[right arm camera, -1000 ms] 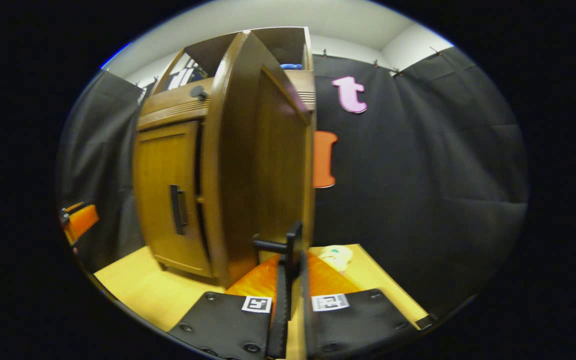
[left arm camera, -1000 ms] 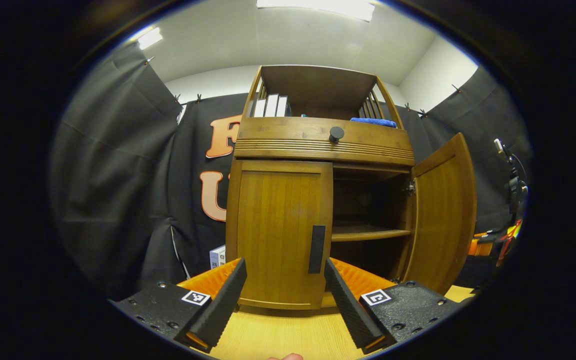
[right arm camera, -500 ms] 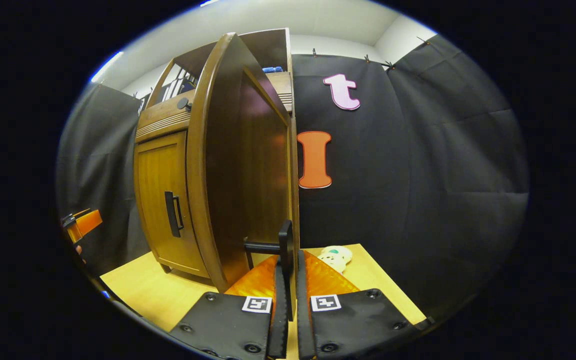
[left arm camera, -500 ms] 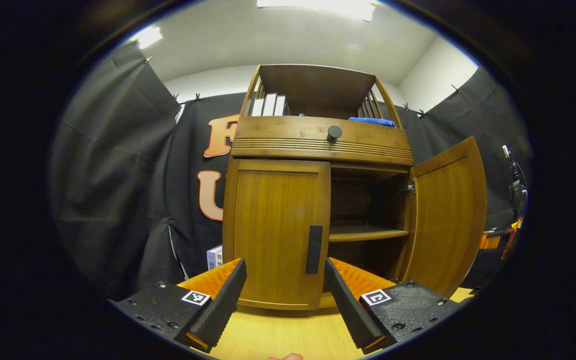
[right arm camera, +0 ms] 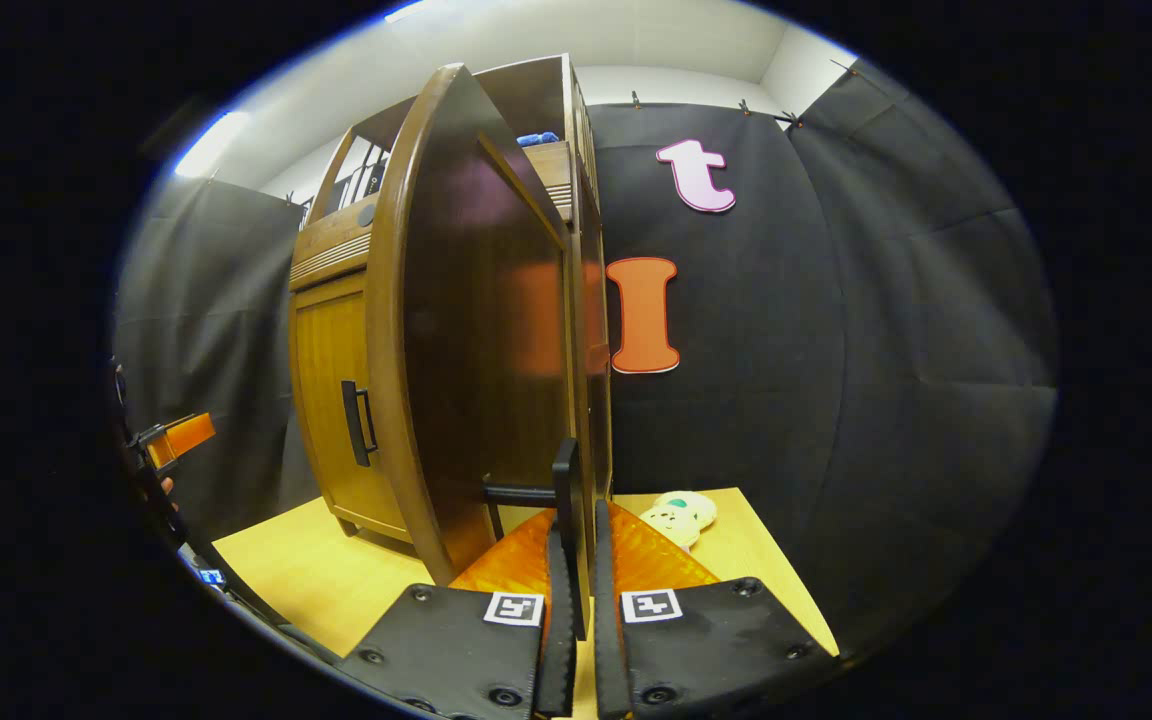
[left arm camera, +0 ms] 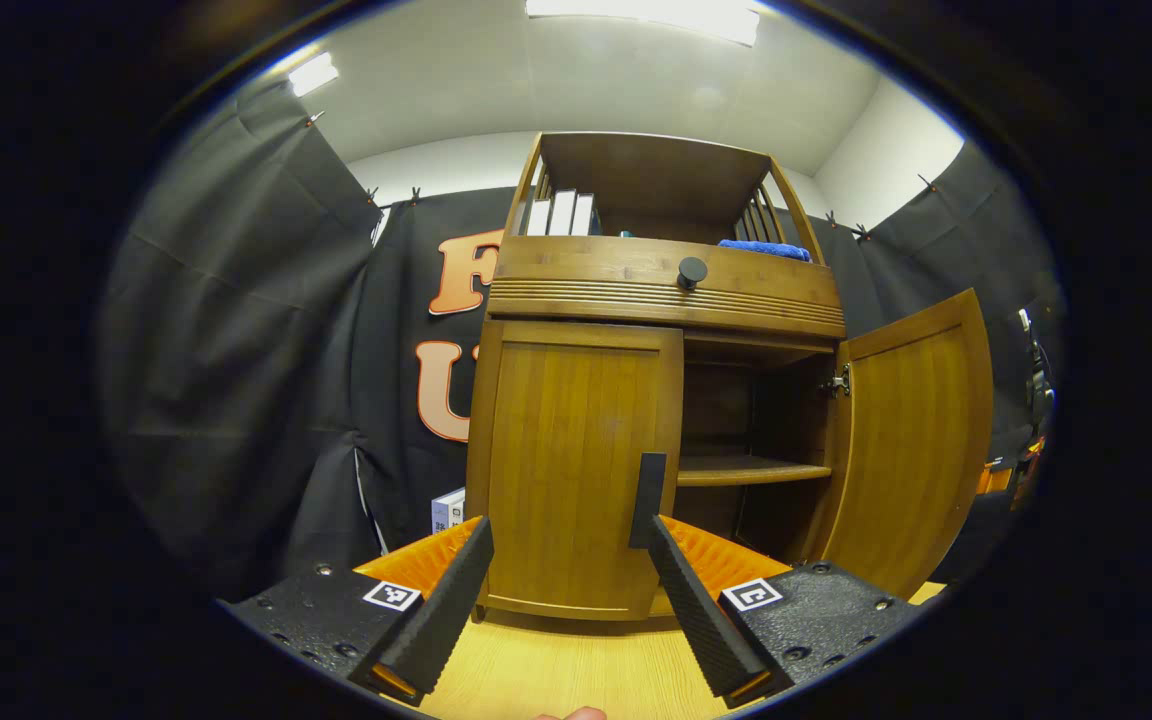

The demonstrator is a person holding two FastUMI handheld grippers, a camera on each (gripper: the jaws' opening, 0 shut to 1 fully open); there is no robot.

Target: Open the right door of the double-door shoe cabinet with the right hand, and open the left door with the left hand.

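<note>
In the left gripper view a wooden shoe cabinet [left arm camera: 661, 290] faces me. Its left door [left arm camera: 576, 470] is closed, with a dark vertical handle [left arm camera: 648, 498]. My left gripper [left arm camera: 569, 535] is open in front of that door, and the handle sits just above its right fingertip [left arm camera: 671, 560]. The right door [left arm camera: 911, 450] stands wide open. In the right gripper view, my right gripper [right arm camera: 576, 560] is shut on the right door's handle [right arm camera: 564, 480]. The door [right arm camera: 476, 330] is seen almost edge-on. The left gripper [right arm camera: 176, 440] shows small at far left.
An inner shelf [left arm camera: 751, 470] shows through the open side. A drawer knob [left arm camera: 692, 270], books [left arm camera: 561, 213] and a blue cloth [left arm camera: 764, 247] sit higher up. A white box [left arm camera: 448, 510] stands left of the cabinet. A pale round toy [right arm camera: 676, 515] lies on the wooden tabletop [right arm camera: 316, 570].
The right door has swung farther open with my right gripper holding its handle. The left gripper has shifted so the left door's handle now sits nearer its right finger.
</note>
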